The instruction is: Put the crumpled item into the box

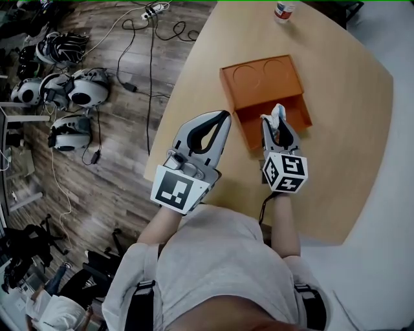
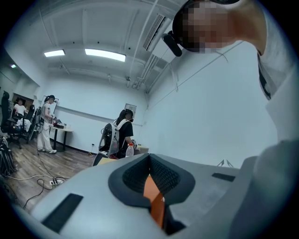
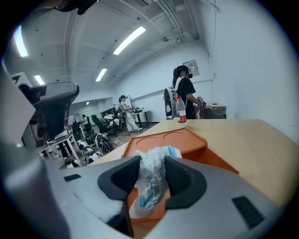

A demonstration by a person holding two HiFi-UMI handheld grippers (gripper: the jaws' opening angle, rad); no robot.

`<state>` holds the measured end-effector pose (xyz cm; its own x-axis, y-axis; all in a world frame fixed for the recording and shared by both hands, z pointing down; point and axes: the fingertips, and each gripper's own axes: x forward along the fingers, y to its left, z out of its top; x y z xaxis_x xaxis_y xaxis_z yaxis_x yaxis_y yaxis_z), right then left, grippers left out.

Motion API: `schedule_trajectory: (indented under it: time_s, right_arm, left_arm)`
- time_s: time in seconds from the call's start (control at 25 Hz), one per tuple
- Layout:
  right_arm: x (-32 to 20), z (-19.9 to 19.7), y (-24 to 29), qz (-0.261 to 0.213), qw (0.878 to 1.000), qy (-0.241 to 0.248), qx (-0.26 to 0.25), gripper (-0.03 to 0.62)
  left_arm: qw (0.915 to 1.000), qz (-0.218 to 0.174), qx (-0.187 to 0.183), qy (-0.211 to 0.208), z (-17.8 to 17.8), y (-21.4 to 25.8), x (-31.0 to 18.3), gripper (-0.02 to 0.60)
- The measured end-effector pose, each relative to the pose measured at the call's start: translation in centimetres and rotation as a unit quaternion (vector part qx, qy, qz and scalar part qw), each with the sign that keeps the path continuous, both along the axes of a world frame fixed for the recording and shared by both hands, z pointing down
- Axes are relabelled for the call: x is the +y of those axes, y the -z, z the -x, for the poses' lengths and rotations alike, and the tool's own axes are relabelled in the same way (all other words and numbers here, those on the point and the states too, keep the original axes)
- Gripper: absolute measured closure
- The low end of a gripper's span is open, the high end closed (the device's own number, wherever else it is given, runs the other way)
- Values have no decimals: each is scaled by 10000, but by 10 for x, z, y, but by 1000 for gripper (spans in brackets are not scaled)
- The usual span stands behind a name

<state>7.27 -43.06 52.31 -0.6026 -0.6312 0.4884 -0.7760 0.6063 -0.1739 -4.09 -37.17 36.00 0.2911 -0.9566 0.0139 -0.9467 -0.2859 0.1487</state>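
Two grippers in shot; my notes run left to right.

Hidden or cut off: the left gripper (image 1: 224, 117) view is mostly filled by that gripper's own grey body. From it I get almost nothing of the table, only an orange sliver past the pads. At the table's far edge a bottle (image 1: 283, 9) is cut off by the top of the head view. I cannot tell whether the lower end of the crumpled item touches the box floor.

Surface and room: the wood-plank floor (image 1: 116, 174) at left carries loose cables (image 1: 152, 64) and white-and-black helmet-like units (image 1: 87, 87). The pale wooden table (image 1: 349, 129) at right carries the orange box (image 1: 259, 81), whose raised part has two round recesses. A person (image 2: 122, 133) wearing a backpack stands beyond the table.

Tools: the left gripper's jaws are together with nothing between them. It is held over the table near its left edge, just left of the box. The right gripper (image 1: 277, 126) has its jaws clamped on the crumpled item (image 3: 150, 182), a white wrapper with blue print, over the box's open compartment.
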Motion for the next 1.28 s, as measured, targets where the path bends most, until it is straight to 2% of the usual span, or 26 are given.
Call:
schedule_trajectory:
  time_s: [0.16,0.32,0.52,0.88,1.16,1.28]
  right_arm:
    - [1,7,-15,154,9993,198,287,439]
    - [2,12,-30,323,9968,386,614,439]
    - [9,18,-48,523,9911,646,1042,438]
    - [17,25,-62,618,9707,1163,2011,430]
    - [20,27,-65,694,9642,1294,2207,425]
    - [22,28,-67,712,9613,1393,2267,425]
  left_arm:
    - [9999,61,-39,86,6,-4,4,568]
    - [9998,-79,8,195,12,1,5,568]
    - [9994,135,22,325,18,-9,11,568]
    - [9990,180,8,409,23,-11,15,568]
    - [9986,197,48,483,26,-11,19,568]
    - [9982,343,-27,486,27,-18,22,568]
